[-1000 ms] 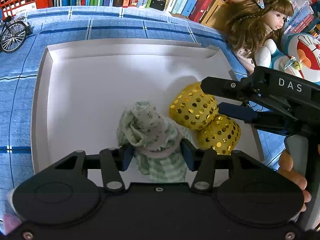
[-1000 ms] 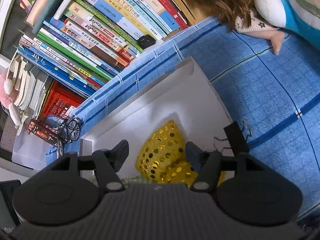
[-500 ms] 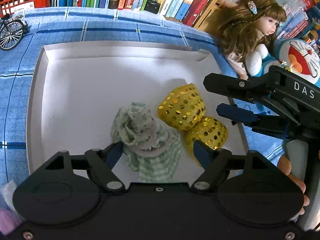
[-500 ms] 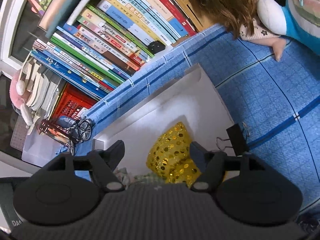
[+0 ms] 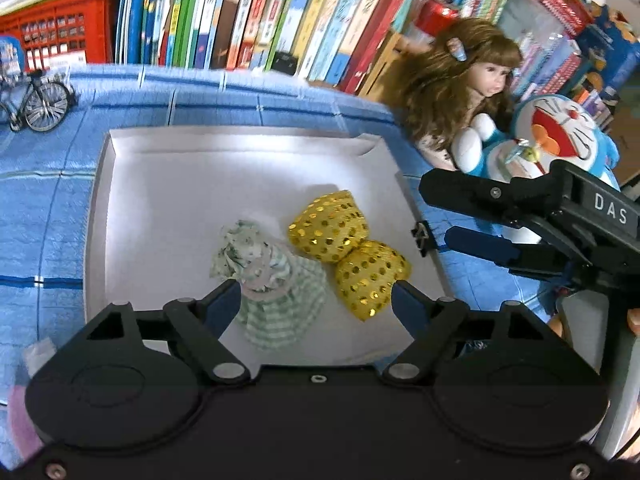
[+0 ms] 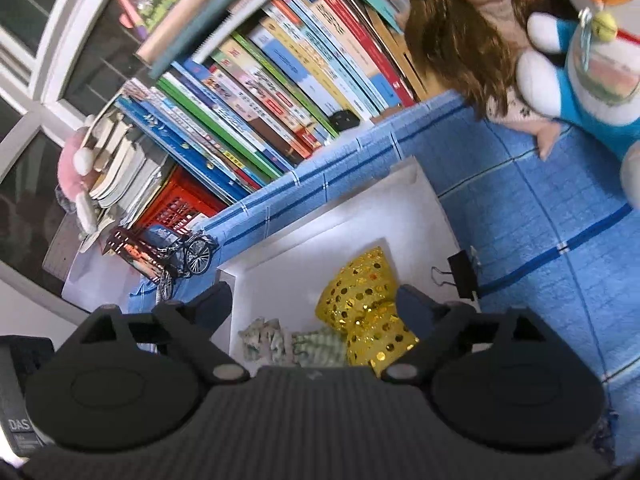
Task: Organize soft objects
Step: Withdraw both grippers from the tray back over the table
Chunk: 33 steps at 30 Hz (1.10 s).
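Observation:
A white tray [image 5: 100, 208] lies on the blue checked cloth. In it, a green striped cloth bundle [image 5: 268, 276] sits beside a gold sequin bow [image 5: 348, 248]. My left gripper [image 5: 316, 302] hovers over the tray's near side. Its jaws are opening, and the bundle lies loose below the left finger with no pad pressing on it. My right gripper [image 5: 448, 216] hangs over the tray's right edge, its jaws opening on nothing. In the right wrist view, the gripper [image 6: 314, 302] stands above the bow [image 6: 364, 312] and the bundle [image 6: 280, 342], touching neither.
A black binder clip [image 5: 422, 236] rests at the tray's right rim. A long-haired doll [image 5: 460, 92] and a blue cat plush [image 5: 560, 136] stand at the back right. Books [image 5: 240, 12] line the back, with a red crate [image 5: 52, 36] and a toy bicycle [image 5: 36, 100] at the left.
Both grippers have opened and drawn up and back. The left let go of the green bundle and the right let go of the gold bow; both things lie in the tray.

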Tool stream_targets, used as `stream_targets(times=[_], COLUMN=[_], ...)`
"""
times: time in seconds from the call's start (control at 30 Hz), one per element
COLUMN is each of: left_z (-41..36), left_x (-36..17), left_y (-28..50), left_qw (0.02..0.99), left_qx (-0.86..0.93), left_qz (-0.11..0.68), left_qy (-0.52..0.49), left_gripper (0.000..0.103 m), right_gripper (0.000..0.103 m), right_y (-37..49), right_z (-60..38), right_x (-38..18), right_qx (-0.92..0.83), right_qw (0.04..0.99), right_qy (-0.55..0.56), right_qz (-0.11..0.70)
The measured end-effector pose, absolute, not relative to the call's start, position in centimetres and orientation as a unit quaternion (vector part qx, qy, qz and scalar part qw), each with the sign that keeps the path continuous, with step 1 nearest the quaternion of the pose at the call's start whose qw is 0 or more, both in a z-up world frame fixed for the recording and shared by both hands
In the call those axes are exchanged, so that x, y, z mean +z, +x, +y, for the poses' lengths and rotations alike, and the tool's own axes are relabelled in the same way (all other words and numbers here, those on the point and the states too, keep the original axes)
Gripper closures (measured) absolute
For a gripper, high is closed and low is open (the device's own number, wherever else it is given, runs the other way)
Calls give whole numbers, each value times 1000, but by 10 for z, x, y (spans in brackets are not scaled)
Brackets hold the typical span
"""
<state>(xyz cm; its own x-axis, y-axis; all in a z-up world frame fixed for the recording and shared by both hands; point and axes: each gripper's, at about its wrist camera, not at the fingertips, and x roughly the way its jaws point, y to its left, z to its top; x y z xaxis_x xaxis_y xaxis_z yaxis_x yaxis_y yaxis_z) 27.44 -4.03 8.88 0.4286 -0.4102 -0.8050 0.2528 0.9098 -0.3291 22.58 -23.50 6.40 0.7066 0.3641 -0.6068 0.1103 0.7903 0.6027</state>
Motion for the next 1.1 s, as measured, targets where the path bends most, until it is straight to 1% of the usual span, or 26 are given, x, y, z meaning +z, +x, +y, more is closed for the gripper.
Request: stream_targets(times=[0.33,0.53,1.1], left_z=[-48,-42,-17], left_x=[121,132,130], left_y=[220,188,99], left_qw=[871,886,915], left_qx=[-218,-224,-234], left_qz=[437,404,327], left_qy=[-45,-45,-26], left_gripper=[20,19,15], right_gripper=[7,6,3], right_y=[177,142,57], right_z=[-234,-231,-218], right_x=[85,98,97], right_qx=[99,117,141], right_qw=[896,914,945], right_qy=[268,233,152], right_qz=[340,312,255])
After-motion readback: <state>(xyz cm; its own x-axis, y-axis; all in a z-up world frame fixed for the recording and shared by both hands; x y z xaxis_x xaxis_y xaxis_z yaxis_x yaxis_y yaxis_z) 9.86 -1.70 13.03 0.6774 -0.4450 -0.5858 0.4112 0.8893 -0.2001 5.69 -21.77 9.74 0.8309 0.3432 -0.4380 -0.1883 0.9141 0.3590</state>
